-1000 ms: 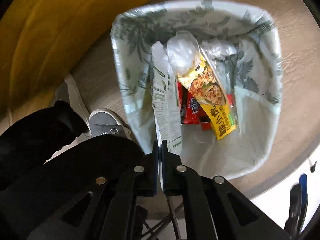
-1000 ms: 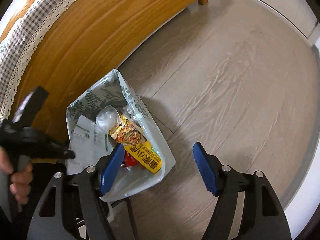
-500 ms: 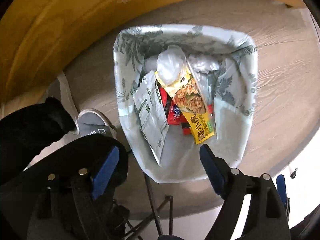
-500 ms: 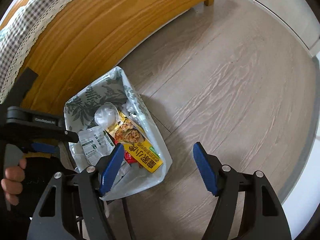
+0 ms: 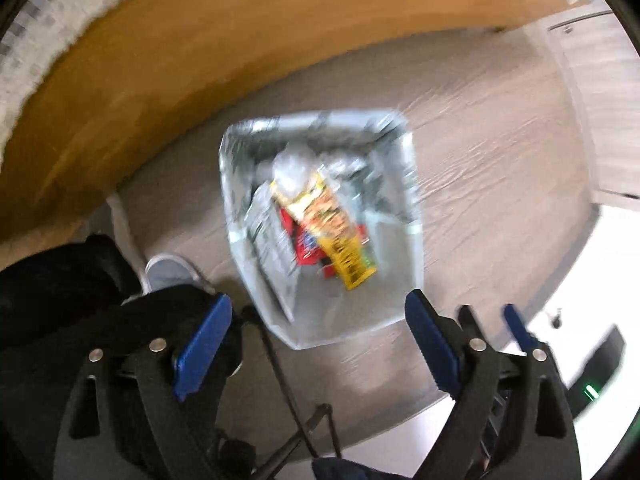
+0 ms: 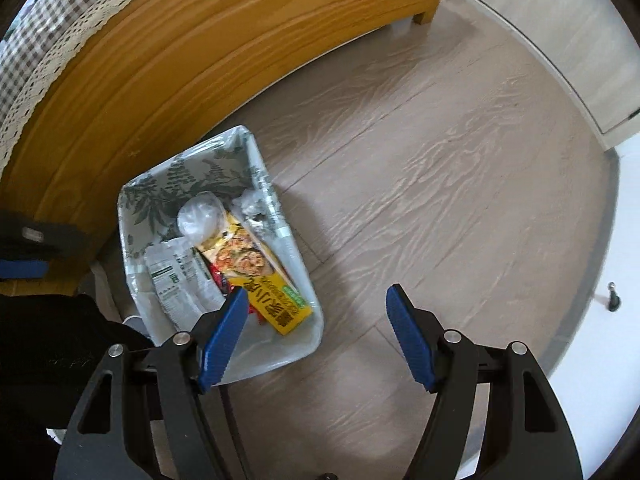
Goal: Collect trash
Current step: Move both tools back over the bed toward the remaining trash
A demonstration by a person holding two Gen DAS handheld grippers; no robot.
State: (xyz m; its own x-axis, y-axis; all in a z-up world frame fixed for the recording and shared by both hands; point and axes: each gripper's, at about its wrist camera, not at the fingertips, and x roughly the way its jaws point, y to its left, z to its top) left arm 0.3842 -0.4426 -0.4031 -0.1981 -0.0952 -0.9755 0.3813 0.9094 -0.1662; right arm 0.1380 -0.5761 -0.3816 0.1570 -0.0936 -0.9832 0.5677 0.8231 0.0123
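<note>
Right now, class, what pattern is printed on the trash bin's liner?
Grey-green leafy fern prints on a pale liner, clearest in the right wrist view.

Left wrist view is all motion blur, so the wrappers (image 5: 320, 220) in the trash bin (image 5: 412, 184) can't be read. Red packet (image 6: 219, 276) mostly buried under the yellow one (image 6: 256, 276).

A glossy yellow plastic wrapper (image 6: 256, 276) lies in the leaf-printed bag (image 6: 176, 176) beside grained, matt wooden floor (image 6: 440, 184).

Wood-grain floor (image 6: 440, 184), orange wooden bed frame (image 6: 208, 56) (checked, lace-edged cloth (image 6: 36, 56) on top), pale cabinet doors (image 6: 568, 40).
</note>
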